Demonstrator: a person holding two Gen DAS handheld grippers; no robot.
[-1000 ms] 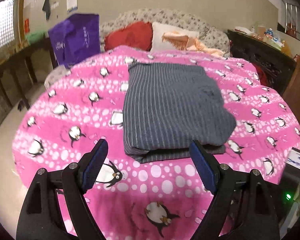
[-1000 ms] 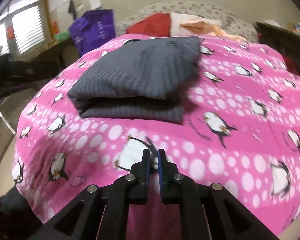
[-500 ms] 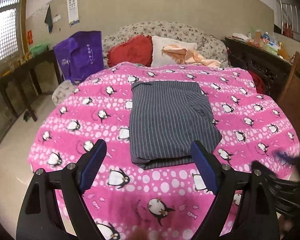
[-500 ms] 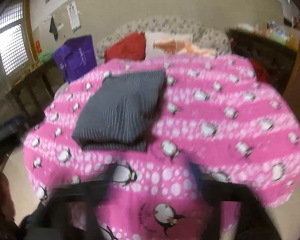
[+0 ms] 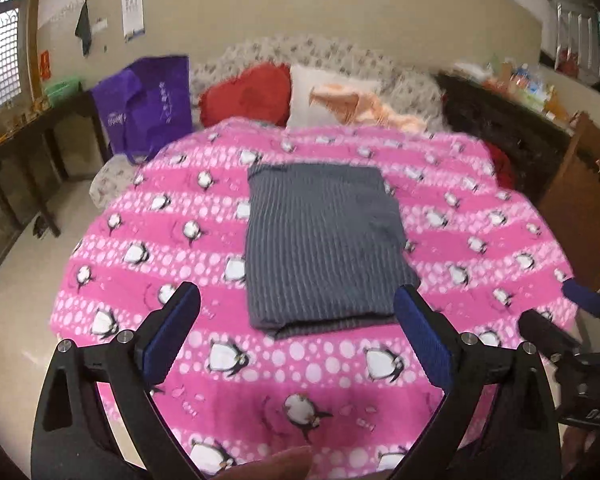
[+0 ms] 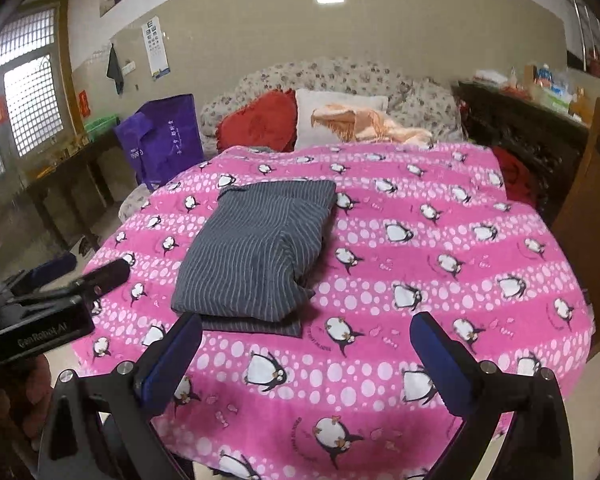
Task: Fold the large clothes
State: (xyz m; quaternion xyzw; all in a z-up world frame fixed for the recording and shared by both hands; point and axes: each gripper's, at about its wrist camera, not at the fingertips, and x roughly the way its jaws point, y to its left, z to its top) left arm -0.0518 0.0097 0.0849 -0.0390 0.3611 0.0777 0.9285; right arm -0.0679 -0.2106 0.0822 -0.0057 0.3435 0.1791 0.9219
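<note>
A dark grey striped garment (image 5: 320, 244) lies folded into a neat rectangle on the pink penguin blanket (image 5: 480, 208) of the bed. It also shows in the right wrist view (image 6: 256, 252), left of centre. My left gripper (image 5: 298, 338) is open and empty, held back above the bed's near edge, in front of the garment. My right gripper (image 6: 306, 356) is open and empty, also back from the garment, over the blanket's (image 6: 440, 248) near edge. The left gripper's body shows at the left of the right wrist view (image 6: 56, 300).
A purple bag (image 5: 148, 108) stands left of the bed beside a dark table (image 5: 28, 148). Red (image 5: 248, 96) and white (image 5: 324, 88) pillows and a peach cloth (image 5: 364, 108) lie at the head. A dark cabinet (image 5: 512, 140) and a wooden board (image 5: 580, 200) stand on the right.
Both grippers have pulled back and up from the bed. My right gripper, shut a second ago, has opened wide. The folded garment has stayed in place.
</note>
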